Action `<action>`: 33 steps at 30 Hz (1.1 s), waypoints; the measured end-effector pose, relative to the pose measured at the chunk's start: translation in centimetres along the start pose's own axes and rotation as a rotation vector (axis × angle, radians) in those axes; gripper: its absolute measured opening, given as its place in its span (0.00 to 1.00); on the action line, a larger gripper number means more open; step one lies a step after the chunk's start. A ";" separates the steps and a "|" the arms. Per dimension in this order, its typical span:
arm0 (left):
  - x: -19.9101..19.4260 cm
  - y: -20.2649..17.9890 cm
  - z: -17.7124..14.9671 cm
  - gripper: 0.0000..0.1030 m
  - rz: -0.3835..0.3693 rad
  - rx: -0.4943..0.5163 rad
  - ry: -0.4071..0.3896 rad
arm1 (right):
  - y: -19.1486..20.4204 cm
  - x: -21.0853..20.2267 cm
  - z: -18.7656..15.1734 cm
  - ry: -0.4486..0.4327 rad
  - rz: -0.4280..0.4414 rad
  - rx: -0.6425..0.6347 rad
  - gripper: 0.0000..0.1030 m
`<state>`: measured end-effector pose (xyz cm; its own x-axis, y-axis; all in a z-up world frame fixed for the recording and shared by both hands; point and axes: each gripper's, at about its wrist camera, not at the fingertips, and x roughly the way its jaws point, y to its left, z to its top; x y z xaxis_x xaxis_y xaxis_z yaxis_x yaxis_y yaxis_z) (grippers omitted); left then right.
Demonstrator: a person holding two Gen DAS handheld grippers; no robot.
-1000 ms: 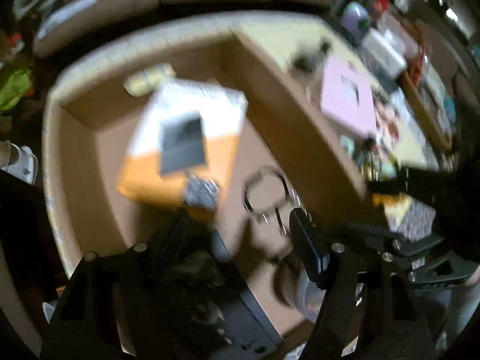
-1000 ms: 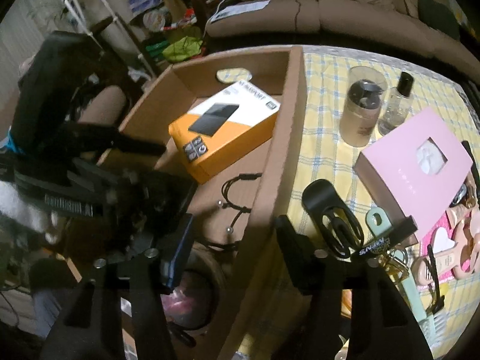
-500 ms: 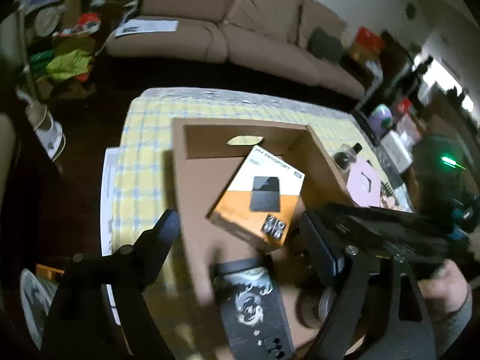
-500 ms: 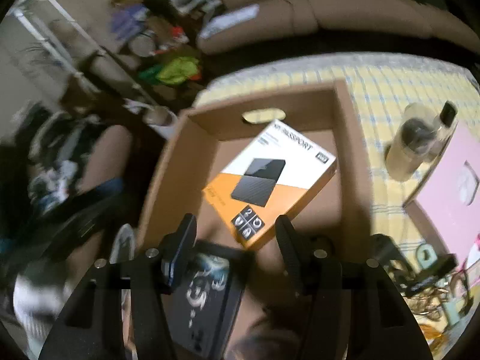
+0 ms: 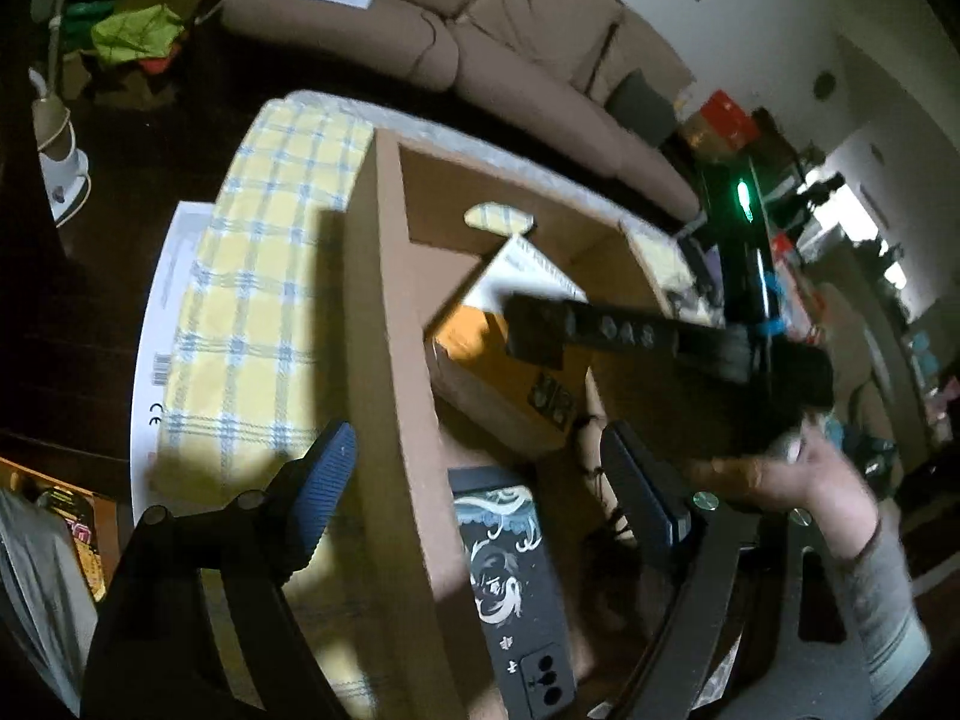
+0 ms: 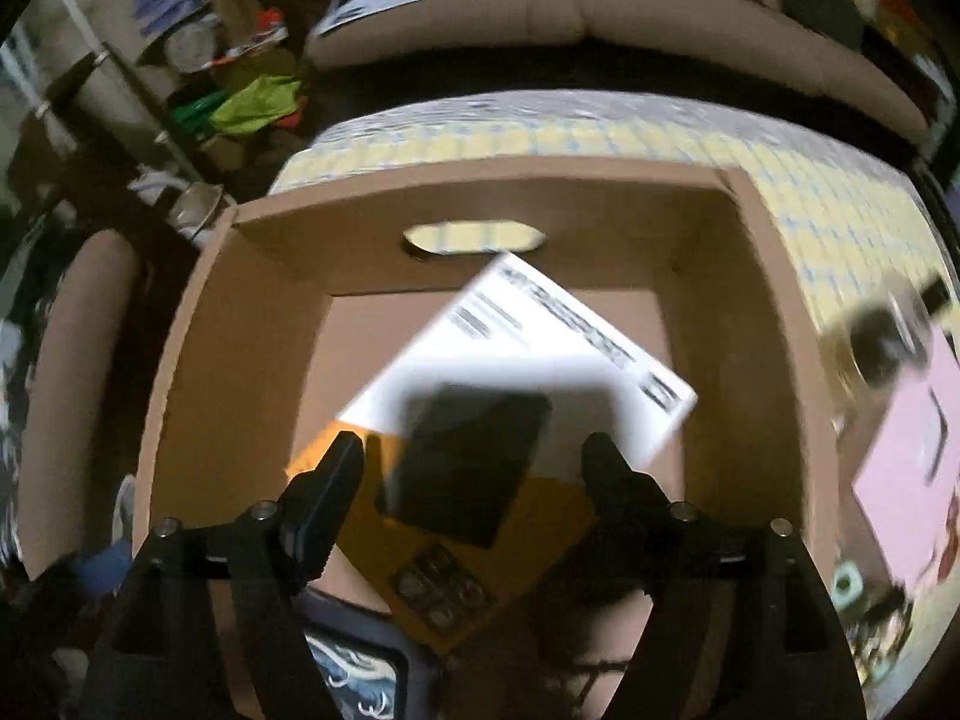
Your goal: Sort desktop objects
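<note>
Your right hand-held gripper (image 6: 471,468) hangs over the cardboard box (image 6: 180,372), jaws just spread, nothing between them. The orange-and-white carton (image 6: 540,354) inside is blurred. Only your left hand-held gripper (image 5: 474,468), jaws apart astride the box wall, shows the black dragon case (image 5: 510,564) at 6 o'clock; the other view crops it.

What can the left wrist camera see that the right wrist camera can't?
Only the left wrist view shows the person's hand holding the right gripper over the brown cardboard box, plus a white printed sheet under the tablecloth. Only the right wrist view shows the flat pink box. Both show the orange-and-white box and the black dragon-print box inside, the yellow checked tablecloth and the beige sofa.
</note>
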<state>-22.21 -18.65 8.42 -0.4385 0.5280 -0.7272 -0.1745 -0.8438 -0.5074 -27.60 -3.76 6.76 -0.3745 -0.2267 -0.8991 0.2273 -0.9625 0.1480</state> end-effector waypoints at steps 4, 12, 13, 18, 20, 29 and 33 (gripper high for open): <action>1.0 -0.9 -0.3 0.79 0.014 0.023 0.020 | 0.5 0.0 0.3 0.023 -0.064 -0.051 0.74; 1.1 -2.6 -0.4 0.80 0.099 0.113 -0.006 | -1.7 -1.0 -4.1 0.093 0.001 0.249 0.81; 1.1 -2.5 -0.4 0.80 0.095 0.113 -0.004 | -2.0 -0.7 -4.4 0.097 0.016 0.292 0.82; 1.1 -1.7 -0.4 0.79 0.060 0.085 0.009 | -3.6 0.7 -3.4 0.056 0.055 0.374 0.77; 1.0 -1.4 -0.2 0.79 0.049 0.075 0.010 | -3.2 0.9 -2.5 0.057 0.045 0.324 0.79; 1.1 -1.5 -0.1 0.80 0.040 0.069 0.015 | 2.2 1.1 -1.2 0.045 -0.022 -0.018 0.74; 1.1 -1.3 -0.3 0.80 0.032 0.060 0.019 | 3.2 1.3 -1.3 0.036 -0.059 -0.069 0.71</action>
<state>-22.18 -16.93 8.18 -0.4279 0.5022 -0.7515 -0.2133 -0.8640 -0.4560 -26.18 -6.96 5.58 -0.3565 -0.1631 -0.9199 0.2677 -0.9612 0.0667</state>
